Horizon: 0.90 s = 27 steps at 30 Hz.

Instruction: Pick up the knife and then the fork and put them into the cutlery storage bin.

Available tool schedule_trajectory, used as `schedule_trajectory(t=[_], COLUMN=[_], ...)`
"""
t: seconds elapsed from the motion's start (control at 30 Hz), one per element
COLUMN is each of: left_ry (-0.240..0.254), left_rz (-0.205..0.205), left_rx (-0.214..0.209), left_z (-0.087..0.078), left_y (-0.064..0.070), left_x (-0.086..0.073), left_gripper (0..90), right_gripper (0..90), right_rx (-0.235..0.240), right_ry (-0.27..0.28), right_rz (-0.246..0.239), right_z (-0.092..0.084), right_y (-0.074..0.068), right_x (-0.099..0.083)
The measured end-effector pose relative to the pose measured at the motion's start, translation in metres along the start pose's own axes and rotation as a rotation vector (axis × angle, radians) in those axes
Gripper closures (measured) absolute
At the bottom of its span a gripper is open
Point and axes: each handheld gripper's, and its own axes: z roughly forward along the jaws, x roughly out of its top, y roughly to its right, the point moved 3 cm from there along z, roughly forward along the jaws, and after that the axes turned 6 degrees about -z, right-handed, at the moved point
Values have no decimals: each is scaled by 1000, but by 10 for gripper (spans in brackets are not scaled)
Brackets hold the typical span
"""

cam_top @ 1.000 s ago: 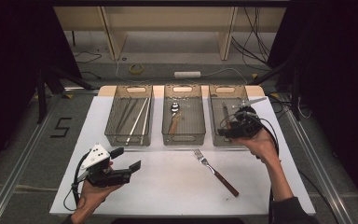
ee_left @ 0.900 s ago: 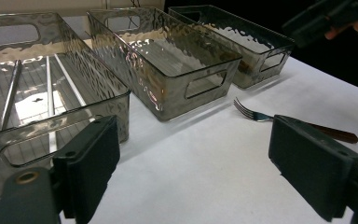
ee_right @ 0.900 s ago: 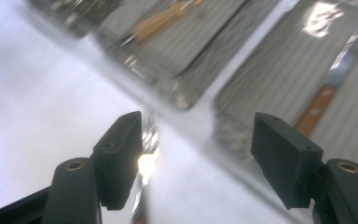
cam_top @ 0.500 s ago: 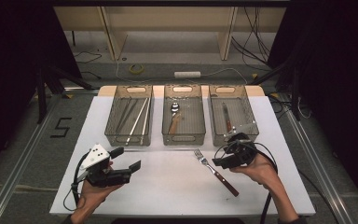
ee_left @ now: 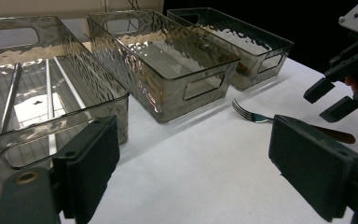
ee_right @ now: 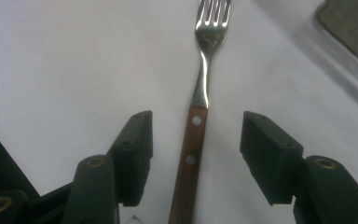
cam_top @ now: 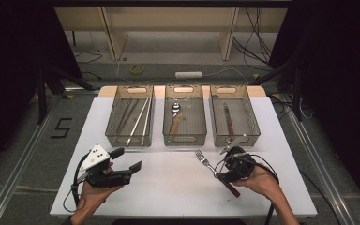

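The white table top (cam_top: 178, 187) carries three clear plastic bins in a row along its far edge. The left bin (cam_top: 130, 116) holds long metal chopsticks (cam_top: 138, 121), the middle bin (cam_top: 184, 115) a wooden-handled spoon (cam_top: 175, 117), and the right bin (cam_top: 234, 116) a wooden-handled knife (cam_top: 228, 123), which was hidden a second ago while the right hand hung over that bin.

The right gripper (cam_top: 224, 165) has since come away from the right bin, towards the person and down, and now sits low over the near right part of the table. Its jaws have just been closing in, yet they are parted, one on each side of the fork's brown handle with a gap on both sides, so the pads do not press on it.

The left gripper (cam_top: 126, 160) rests at the near left of the table as it did a second ago, its jaws spread wide with nothing between them, pointing towards the bins.

The fork (ee_right: 200, 112) lies flat on the white top in front of the right bin, in the same place as before, its tines (cam_top: 199, 154) pointing away towards the middle bin and its wooden handle under the right gripper
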Motion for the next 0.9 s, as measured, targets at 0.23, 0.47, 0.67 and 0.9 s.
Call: schedule_trajectory(t=[0.23,0.47,0.67,0.9], left_ry=[0,-1,-2,-2], left_rz=[0,0,1,3], left_rx=[1,1,2,1], left_z=[0,0,0,0], left_y=[0,0,0,1], left_x=[0,0,0,0], left_gripper=[158,158,158,158], right_gripper=[557,630,657,709], right_rx=[7,-7,-12,-32], right_ry=[-38,-61,-79,-111], right_rz=[-2,1,8,-20], right_z=[8,14,18,26], right_y=[-2,-3,-3,-6], right_x=[-9,-13,-15,-17])
